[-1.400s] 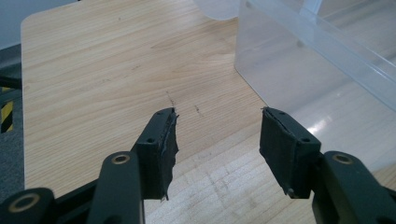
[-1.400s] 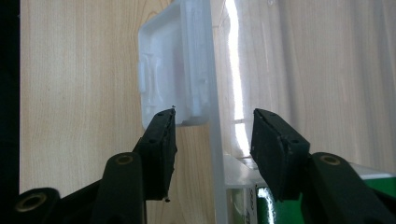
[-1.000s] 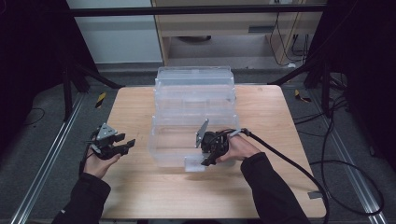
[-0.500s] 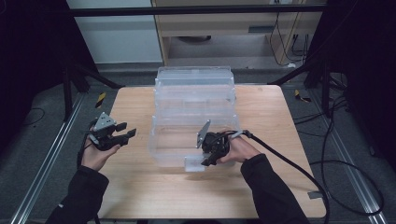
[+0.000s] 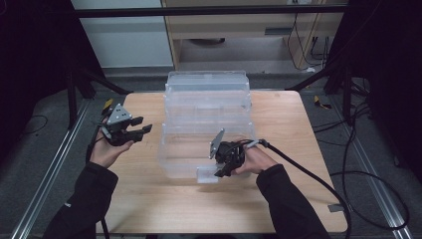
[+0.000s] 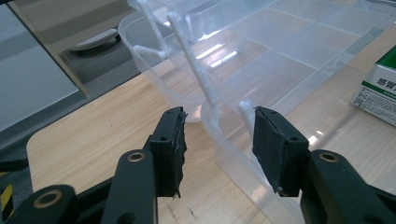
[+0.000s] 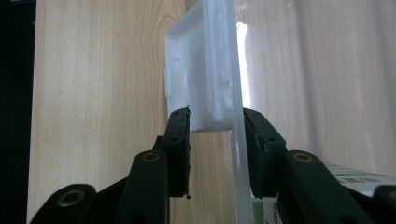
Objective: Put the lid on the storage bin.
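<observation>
Three clear plastic boxes stand in a row down the middle of the wooden table (image 5: 149, 199). The front box (image 5: 194, 139) has a white latch (image 5: 205, 175) on its near wall. My right gripper (image 5: 218, 172) is shut on that latch (image 7: 201, 70), with a pad on each side of it and of the clear wall. My left gripper (image 5: 144, 124) hangs above the table to the left of the front box. Its jaws have just been closing but stand open (image 6: 217, 126) with nothing between them; the box rim (image 6: 210, 107) lies beyond.
A green and white carton (image 6: 378, 88) lies inside the front box. The middle box (image 5: 209, 107) and back box (image 5: 206, 79) reach the table's far edge. Bare wood lies on both sides and in front. A cable (image 5: 318, 184) trails from the right gripper.
My left hand has risen and drifted toward the boxes, and its jaws have narrowed a little. The right gripper has stayed on the latch.
</observation>
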A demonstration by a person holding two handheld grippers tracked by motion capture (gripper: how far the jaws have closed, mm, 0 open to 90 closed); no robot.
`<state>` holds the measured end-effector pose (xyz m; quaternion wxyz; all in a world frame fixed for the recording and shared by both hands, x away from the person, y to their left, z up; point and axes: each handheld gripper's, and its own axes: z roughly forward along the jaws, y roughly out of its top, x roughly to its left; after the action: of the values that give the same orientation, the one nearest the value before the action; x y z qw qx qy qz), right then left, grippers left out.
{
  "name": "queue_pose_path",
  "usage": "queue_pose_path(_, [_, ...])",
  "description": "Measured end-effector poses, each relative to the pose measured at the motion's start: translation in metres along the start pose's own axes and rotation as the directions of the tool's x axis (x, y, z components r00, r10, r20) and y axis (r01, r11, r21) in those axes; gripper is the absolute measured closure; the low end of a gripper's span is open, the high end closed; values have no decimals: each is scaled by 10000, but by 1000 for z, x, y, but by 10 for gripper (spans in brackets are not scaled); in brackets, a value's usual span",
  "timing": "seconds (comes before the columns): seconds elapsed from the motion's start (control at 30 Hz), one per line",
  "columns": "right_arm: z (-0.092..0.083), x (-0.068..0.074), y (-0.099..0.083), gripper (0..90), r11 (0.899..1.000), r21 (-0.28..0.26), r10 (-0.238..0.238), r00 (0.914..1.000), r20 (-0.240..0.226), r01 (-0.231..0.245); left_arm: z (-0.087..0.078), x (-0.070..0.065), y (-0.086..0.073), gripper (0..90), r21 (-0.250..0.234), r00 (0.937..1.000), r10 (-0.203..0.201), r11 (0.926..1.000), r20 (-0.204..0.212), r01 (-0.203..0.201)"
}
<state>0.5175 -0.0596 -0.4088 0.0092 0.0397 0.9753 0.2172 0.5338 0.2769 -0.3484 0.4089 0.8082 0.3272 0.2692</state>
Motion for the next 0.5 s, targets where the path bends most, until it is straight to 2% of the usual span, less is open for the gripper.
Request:
queue_pose_path(0.1, [0,0,0,651,10000,-13,-31,10000,-27,31,3,0,8,538,-20,9999,119,9999,43,-119])
queue_pose_path(0.13, [0,0,0,651,10000,-2,-40,10000,-8,40,4,1,12,538,-39,9993,381,9993,-33,-381])
queue_pose_path(0.27, [0,0,0,651,10000,12,-18,10000,-13,18,7,1,24,535,-167,9981,612,9980,-9,-612])
queue_pose_path(0.5, [0,0,0,651,10000,11,-33,10000,-37,33,13,2,47,517,-138,9919,1257,9920,161,-1255])
